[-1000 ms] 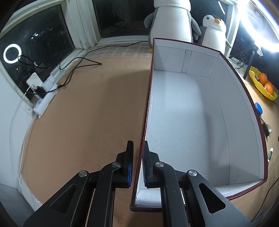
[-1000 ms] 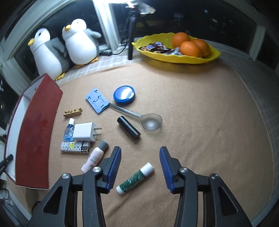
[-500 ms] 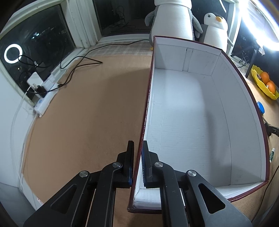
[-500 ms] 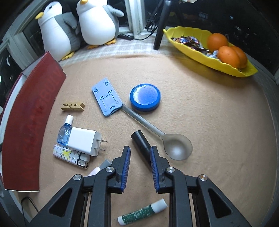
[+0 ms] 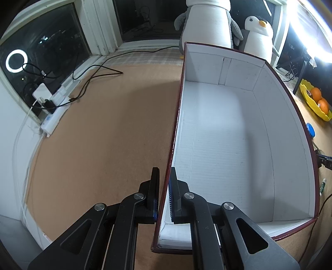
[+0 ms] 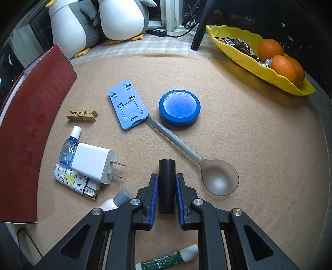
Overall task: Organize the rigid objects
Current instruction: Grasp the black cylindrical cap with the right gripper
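Note:
A black tube (image 6: pixel 166 166) lies on the tan mat, and my right gripper (image 6: pixel 167 179) is closing on it, blue pads pressed against both its sides. Around it lie a grey spoon (image 6: pixel 220 178), a blue round tin (image 6: pixel 179 108), a blue phone stand (image 6: pixel 127 107), a clothespin (image 6: pixel 82 115), a white charger (image 6: pixel 93 163), a dropper bottle (image 6: pixel 69 147), a patterned lighter (image 6: pixel 72 178) and a green tube (image 6: pixel 168 259). My left gripper (image 5: pixel 165 172) is shut on the left wall of the dark red box (image 5: pixel 217 135), whose white inside holds nothing.
The box's red outer wall (image 6: pixel 31 124) stands left of the objects. A yellow tray (image 6: pixel 249 60) with oranges sits far right. Two plush penguins (image 6: pixel 122 18) stand at the back. A power strip (image 5: pixel 54 116) and cables lie by the window.
My right gripper moved forward from over the green tube to the black tube and narrowed from wide apart to pressing on it. The left gripper kept its hold on the box wall.

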Demonstrator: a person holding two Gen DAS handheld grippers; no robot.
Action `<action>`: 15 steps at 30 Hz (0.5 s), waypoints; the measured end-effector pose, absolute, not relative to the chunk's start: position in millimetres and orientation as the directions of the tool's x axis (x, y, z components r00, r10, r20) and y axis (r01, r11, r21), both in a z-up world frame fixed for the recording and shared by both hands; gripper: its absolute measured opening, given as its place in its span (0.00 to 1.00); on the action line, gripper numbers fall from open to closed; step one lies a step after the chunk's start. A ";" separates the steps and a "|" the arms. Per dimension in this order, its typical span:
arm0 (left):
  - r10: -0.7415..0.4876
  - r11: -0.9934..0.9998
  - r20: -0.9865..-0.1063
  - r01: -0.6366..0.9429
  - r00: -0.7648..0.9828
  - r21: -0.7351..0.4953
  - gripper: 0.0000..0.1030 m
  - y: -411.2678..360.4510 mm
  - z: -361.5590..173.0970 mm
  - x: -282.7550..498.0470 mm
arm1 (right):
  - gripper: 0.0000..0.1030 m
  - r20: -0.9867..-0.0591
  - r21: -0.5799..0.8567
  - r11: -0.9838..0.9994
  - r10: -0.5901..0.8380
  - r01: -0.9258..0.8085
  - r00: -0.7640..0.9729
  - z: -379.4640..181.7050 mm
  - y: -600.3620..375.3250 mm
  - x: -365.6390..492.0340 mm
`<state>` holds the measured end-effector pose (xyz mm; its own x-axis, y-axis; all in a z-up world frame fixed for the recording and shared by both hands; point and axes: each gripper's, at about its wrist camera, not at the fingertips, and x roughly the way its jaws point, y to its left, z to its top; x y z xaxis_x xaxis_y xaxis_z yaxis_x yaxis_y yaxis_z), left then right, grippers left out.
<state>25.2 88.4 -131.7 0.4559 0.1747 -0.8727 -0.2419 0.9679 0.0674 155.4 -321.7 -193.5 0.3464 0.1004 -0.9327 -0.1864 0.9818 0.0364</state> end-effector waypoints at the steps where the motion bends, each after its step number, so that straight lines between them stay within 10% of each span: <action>1: 0.170 0.968 -0.873 -0.243 0.457 0.062 0.07 89.1 -131.8 24.9 | 0.14 -0.931 0.036 0.982 0.100 -0.183 0.352 -191.1 -321.6 153.4; 15: 0.133 0.971 -0.865 -0.238 0.485 0.016 0.06 93.4 -128.6 19.1 | 0.14 -0.859 0.085 0.961 0.205 -0.265 0.468 -108.4 -264.4 110.6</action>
